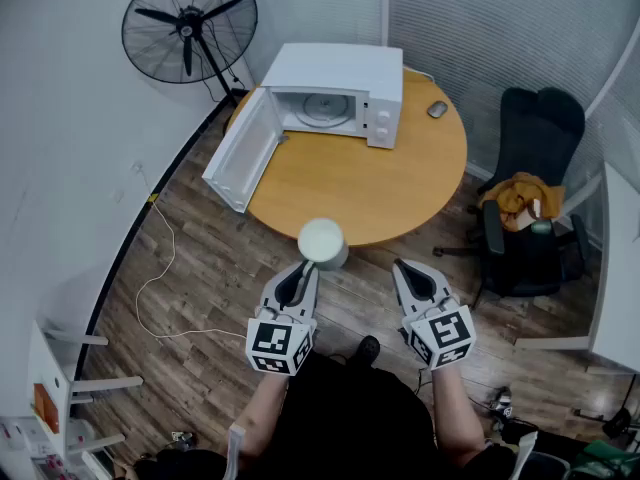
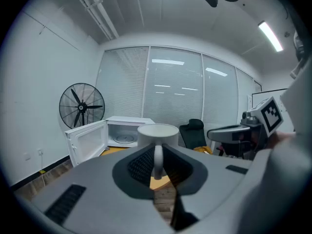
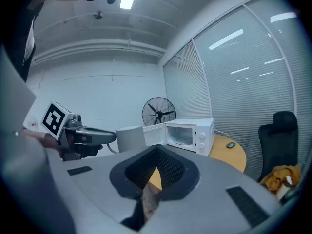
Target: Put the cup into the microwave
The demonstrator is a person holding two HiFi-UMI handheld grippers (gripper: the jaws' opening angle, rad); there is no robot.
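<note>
A white cup (image 1: 322, 241) hangs over the near edge of the round wooden table (image 1: 390, 188), held by its handle in my left gripper (image 1: 306, 266), which is shut on it. In the left gripper view the cup (image 2: 157, 130) stands upright just beyond the jaws, its handle pinched between them. The white microwave (image 1: 335, 93) sits at the table's far side with its door (image 1: 240, 148) swung wide open to the left and its cavity bare. My right gripper (image 1: 405, 268) hovers beside the cup, to its right, shut and holding nothing. The right gripper view shows the cup (image 3: 129, 138) at the left.
A black standing fan (image 1: 190, 23) is at the far left by the wall. A computer mouse (image 1: 437, 109) lies on the table right of the microwave. A black office chair (image 1: 530, 218) with an orange cloth stands at the right. A cable trails over the wooden floor.
</note>
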